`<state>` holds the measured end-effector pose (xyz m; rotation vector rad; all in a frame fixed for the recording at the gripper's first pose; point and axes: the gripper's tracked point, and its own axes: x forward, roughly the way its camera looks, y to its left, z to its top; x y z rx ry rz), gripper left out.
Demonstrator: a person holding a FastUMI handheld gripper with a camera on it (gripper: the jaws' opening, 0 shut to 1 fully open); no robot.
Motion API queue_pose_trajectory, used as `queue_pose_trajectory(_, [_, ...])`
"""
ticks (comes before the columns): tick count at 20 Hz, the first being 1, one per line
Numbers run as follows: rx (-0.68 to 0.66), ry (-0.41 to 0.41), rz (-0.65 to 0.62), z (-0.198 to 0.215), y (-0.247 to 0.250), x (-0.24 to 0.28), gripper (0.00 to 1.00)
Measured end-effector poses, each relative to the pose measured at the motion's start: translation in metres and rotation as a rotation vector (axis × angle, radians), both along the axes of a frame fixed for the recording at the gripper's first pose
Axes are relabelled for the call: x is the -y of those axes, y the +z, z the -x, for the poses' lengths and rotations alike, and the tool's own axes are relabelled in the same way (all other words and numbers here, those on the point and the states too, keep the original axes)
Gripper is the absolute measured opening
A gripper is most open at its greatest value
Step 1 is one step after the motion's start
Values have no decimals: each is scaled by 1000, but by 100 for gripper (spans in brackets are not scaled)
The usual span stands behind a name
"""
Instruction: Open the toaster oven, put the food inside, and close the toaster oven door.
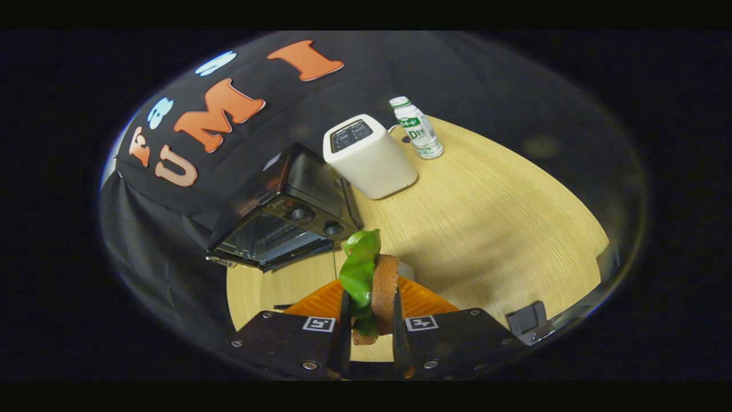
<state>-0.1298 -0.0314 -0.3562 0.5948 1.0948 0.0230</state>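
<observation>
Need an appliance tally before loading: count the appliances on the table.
2: the black toaster oven ahead of the gripper, which is shut on the sandwich, and the white toaster just beyond it.

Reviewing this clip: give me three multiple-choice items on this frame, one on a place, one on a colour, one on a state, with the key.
1. Where does the white toaster stand?
A. Between the toaster oven and the bottle
B. On top of the toaster oven
C. Between the fingers

2. What colour is the leaf on the sandwich?
A. Red
B. Green
C. White

3. What is the gripper doing?
A. Open above bare table
B. Shut on the bottle
C. Shut on the sandwich

Key: 1 A, the toaster sits on the wooden table beside the oven, with the bottle on its other side. 2 B, the leaf against the brown bread is bright green. 3 C, both fingers press the sandwich's sides, holding it upright above an orange tray.
</observation>
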Motion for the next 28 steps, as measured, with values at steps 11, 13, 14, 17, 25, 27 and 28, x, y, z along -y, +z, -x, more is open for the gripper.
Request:
queue_pose_trajectory(11, [38,8,-169,-32,12,-109,30])
queue_pose_trajectory(13, [33,0,-199,-41,9,-130,30])
queue_pose_trajectory(14, [38,-4,-214,-46,10,-140,30])
queue_pose_trajectory(17, [73,-38,-258,-66,8,-167,30])
queue_pose_trajectory(25, [128,-185,-339,-112,-23,-223,30])
queue_pose_trajectory(27, [156,-230,-321,-121,-38,-223,30])
queue_pose_trajectory(28, [151,-251,-342,-126,-45,-227,30])
